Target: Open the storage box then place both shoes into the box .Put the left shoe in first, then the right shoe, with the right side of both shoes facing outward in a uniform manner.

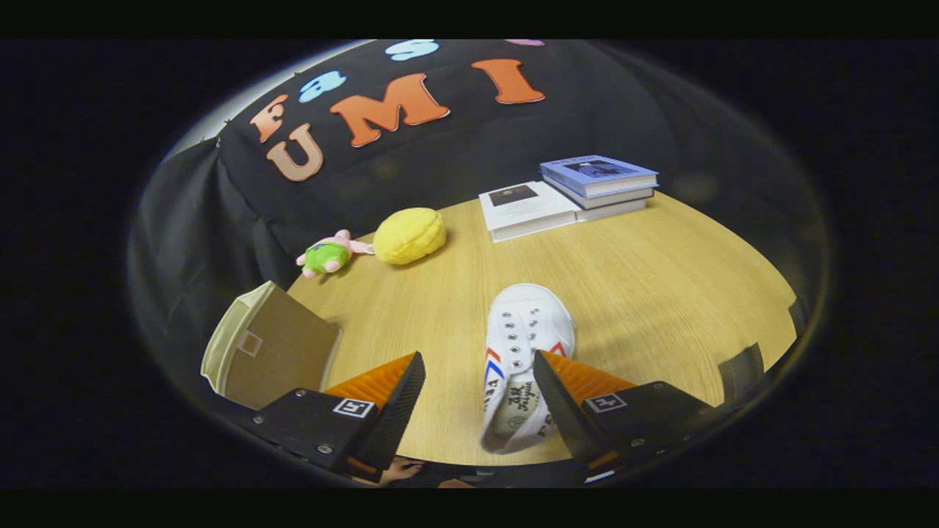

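a: entry. step in hand?

b: shoe pickup, i judge. my claw (pixel 478 381) stands wide open, gripping nothing. a white shoe (pixel 522 359) lies on the bench (pixel 660 293), toe pointing away, its heel end between my fingers, nearer the right one.

a: the box?

b: storage box (pixel 268 348) sits beside my left finger, at the bench's edge. i cannot tell if it is open.

a: next move calls for?

b: closing on the shoe's collar, then carrying it left toward the box, right side facing outward.

a: unclear?

b: which shoe this is. the heel is partly covered by my right finger.
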A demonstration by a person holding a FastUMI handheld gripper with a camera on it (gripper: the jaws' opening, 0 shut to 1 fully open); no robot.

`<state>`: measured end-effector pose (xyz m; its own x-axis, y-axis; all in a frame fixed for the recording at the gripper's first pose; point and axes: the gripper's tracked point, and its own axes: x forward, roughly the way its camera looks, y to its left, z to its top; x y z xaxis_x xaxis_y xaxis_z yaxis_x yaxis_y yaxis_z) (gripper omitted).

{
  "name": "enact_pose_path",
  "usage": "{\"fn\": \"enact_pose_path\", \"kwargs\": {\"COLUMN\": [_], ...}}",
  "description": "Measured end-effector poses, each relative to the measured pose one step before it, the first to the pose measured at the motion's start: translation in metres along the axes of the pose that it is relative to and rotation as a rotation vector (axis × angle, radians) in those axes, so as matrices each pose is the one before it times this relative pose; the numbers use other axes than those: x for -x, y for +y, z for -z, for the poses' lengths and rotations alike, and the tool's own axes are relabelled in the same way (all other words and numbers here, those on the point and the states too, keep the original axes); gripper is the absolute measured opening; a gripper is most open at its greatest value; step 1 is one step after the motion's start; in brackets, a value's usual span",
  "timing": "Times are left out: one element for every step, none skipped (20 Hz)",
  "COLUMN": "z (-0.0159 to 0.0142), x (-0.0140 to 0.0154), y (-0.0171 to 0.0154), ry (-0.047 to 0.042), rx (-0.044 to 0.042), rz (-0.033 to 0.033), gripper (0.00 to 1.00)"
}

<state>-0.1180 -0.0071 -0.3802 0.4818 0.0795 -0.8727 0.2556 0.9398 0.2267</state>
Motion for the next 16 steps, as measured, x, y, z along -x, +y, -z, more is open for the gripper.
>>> {"fn": "enact_pose_path", "kwargs": {"z": [0.00629, 0.00244, 0.00391, 0.00371, 0.00416, 0.00422, 0.00016, 0.00072, 0.00158, 0.00140, 0.00261, 0.00071, -0.00077, 0.00166, 0.00325, 0.00196], "x": [-0.00177, -0.00118, -0.00222, -0.00273, -0.00120, -0.00105, 0.00090, -0.00041, -0.00061, -0.00060, 0.00033, 0.00180, 0.00082, -0.00235, -0.00499, -0.00503], "y": [-0.01219, -0.00942, -0.00707, -0.00438, -0.00440, -0.00429, -0.00022, 0.00100, -0.00177, 0.00044, 0.00025, -0.00063, -0.00272, -0.00677, -0.00608, -0.00183], "ry": [0.01586, 0.00494, 0.00916, 0.00915, 0.01877, 0.02289, 0.00482, 0.00883, 0.00275, 0.00339, 0.00545, -0.00749, -0.00853, -0.00026, 0.00443, 0.00621], "rx": [-0.01111, -0.01841, -0.02096, -0.01920, -0.01005, -0.00925, -0.02691, -0.02376, -0.02136, -0.01728, -0.00475, 0.00141, 0.00876, 0.01959, 0.01859, 0.00256], "rz": [0.02119, 0.01426, 0.00916, 0.00070, -0.00075, -0.00908, -0.02192, -0.01906, -0.01572, -0.01354, -0.00874, -0.00370, 0.01013, 0.02755, 0.02566, 0.01238], "gripper": [0.89, 0.89, 0.89, 0.89, 0.89, 0.89, 0.89, 0.87, 0.85, 0.84, 0.82, 0.80, 0.78, 0.75, 0.70, 0.69]}}
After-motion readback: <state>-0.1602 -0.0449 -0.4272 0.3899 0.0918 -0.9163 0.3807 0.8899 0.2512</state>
